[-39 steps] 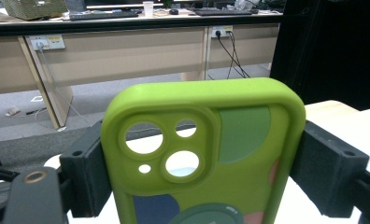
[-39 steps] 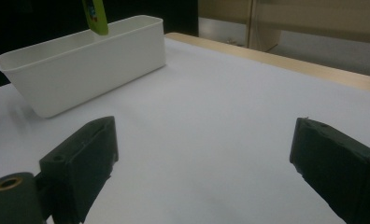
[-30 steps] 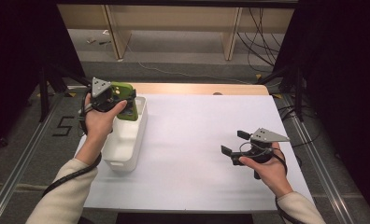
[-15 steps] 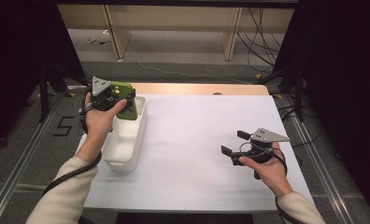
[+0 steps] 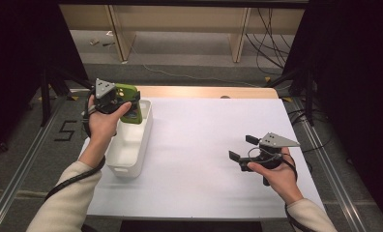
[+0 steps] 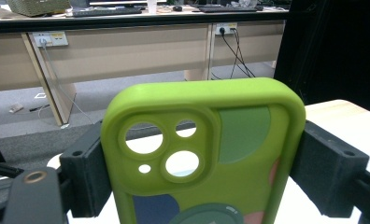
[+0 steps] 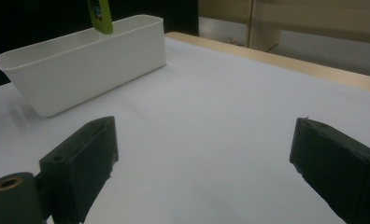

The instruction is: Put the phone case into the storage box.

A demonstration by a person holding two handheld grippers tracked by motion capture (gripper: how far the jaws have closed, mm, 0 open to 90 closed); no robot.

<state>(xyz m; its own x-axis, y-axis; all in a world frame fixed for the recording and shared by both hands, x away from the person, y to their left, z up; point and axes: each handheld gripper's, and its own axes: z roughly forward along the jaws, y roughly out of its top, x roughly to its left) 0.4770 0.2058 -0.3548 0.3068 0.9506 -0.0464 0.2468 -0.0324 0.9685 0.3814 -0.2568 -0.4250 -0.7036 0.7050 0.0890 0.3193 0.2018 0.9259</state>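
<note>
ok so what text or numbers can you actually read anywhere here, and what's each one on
"5": black mark on the grey floor left of the table, in the high view.
Small print on the dark round ring low on the green phone case held in the left hand-held gripper: too small to read.
Yellow stickers by the wall sockets under the far desks: too blurred to read.
White bin: no text visible.

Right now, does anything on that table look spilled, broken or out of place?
Nothing stands out. The left tool grips a green phone case by its sides above the white bin, which sits upright. The right tool rests open, empty.
</note>
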